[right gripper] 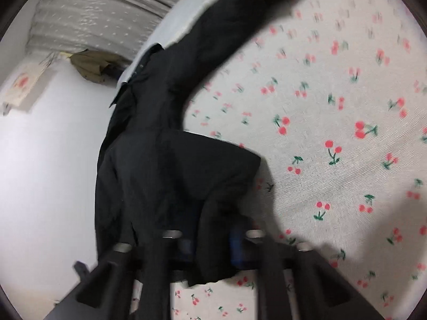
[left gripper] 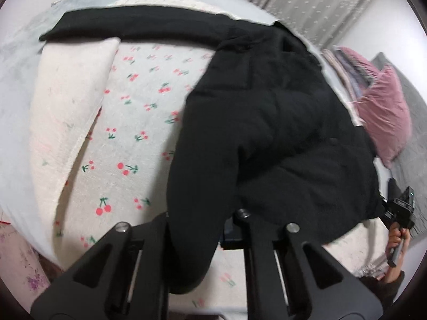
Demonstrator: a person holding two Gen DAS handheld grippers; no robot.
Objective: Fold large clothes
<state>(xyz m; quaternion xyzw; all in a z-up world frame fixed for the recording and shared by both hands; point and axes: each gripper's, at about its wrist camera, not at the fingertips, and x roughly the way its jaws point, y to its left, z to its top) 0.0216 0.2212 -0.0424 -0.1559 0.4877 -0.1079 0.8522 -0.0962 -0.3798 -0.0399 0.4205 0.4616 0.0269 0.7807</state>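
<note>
black garment [left gripper: 280,122]: one edge pinched in left tool [left gripper: 205,226], another in right tool [right gripper: 210,242]; sleeve [left gripper: 128,24] outstretched; open cherry-print bed sheet [right gripper: 333,101] alongside.

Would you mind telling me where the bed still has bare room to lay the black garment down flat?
The widest free patch is the cherry-print sheet, bordered by the cream blanket, the outstretched sleeve and the black garment itself. The right wrist view shows more open sheet beside the garment. It is crowded toward the pink pillow.
</note>
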